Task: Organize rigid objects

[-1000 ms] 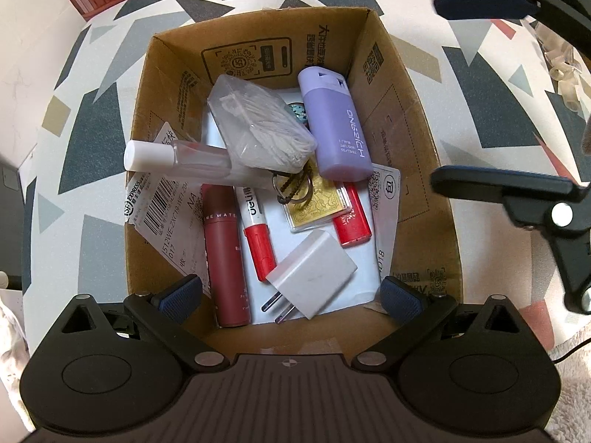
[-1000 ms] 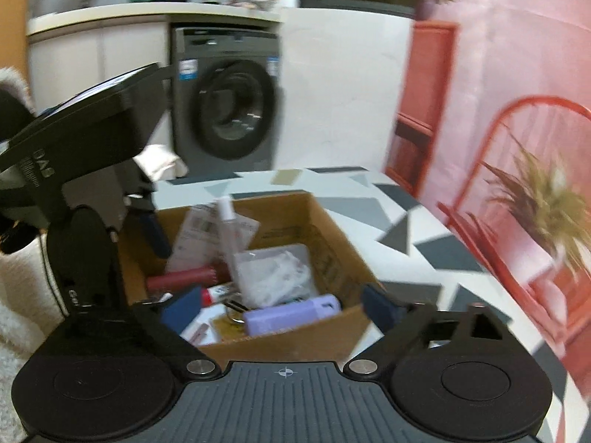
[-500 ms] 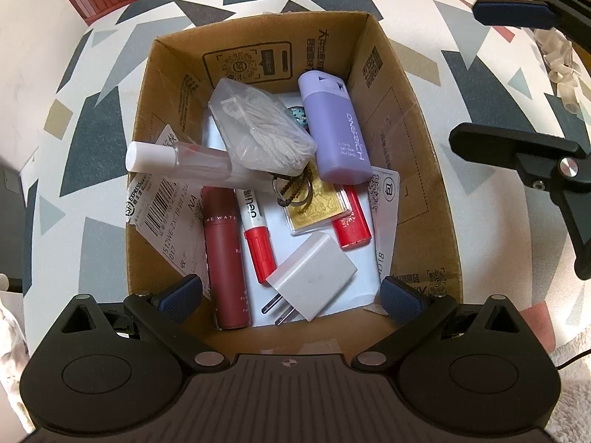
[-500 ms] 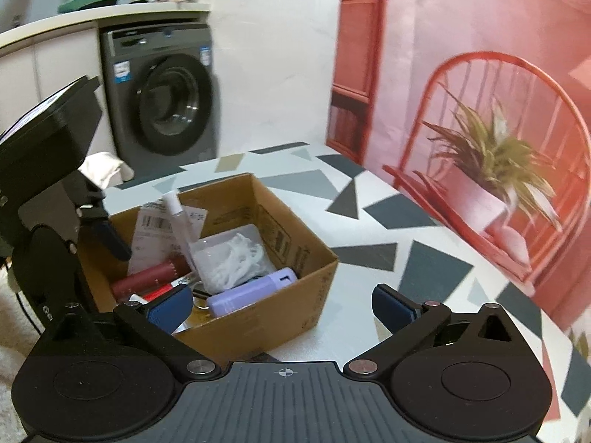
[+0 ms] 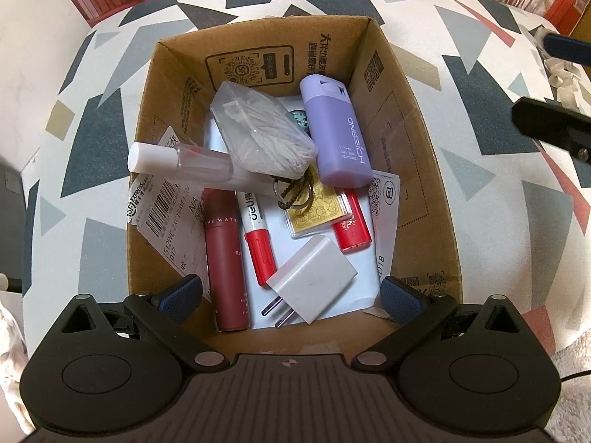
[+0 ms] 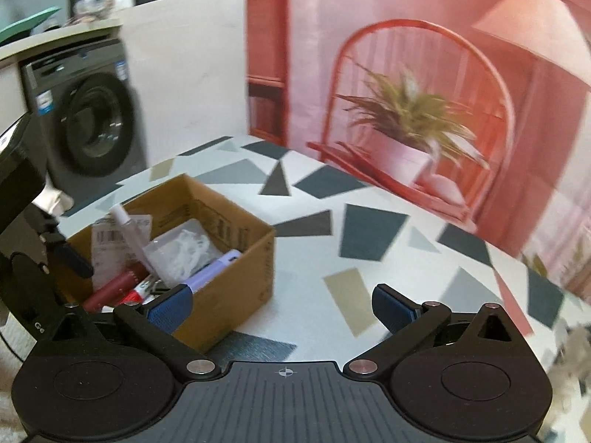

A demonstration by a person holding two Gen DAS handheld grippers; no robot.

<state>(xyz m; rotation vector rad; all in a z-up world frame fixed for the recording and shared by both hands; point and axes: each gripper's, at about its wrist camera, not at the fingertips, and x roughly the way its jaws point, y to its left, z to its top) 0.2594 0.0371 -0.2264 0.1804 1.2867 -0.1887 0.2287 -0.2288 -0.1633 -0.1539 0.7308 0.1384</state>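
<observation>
Right gripper, jaws spread and empty, has swung toward 3 o'clock off the brown cardboard box; left gripper hovers wide, so drop-off looks done.

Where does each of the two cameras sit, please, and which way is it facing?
Left wrist: on the left claw, looking steeply down into the cardboard box of small items; its own open fingers show, and the right claw at the right edge.
Right wrist: on the right claw, angled across the patterned table toward a red chair; its open, empty fingers show.
Shared: the box and the purple case.
</observation>
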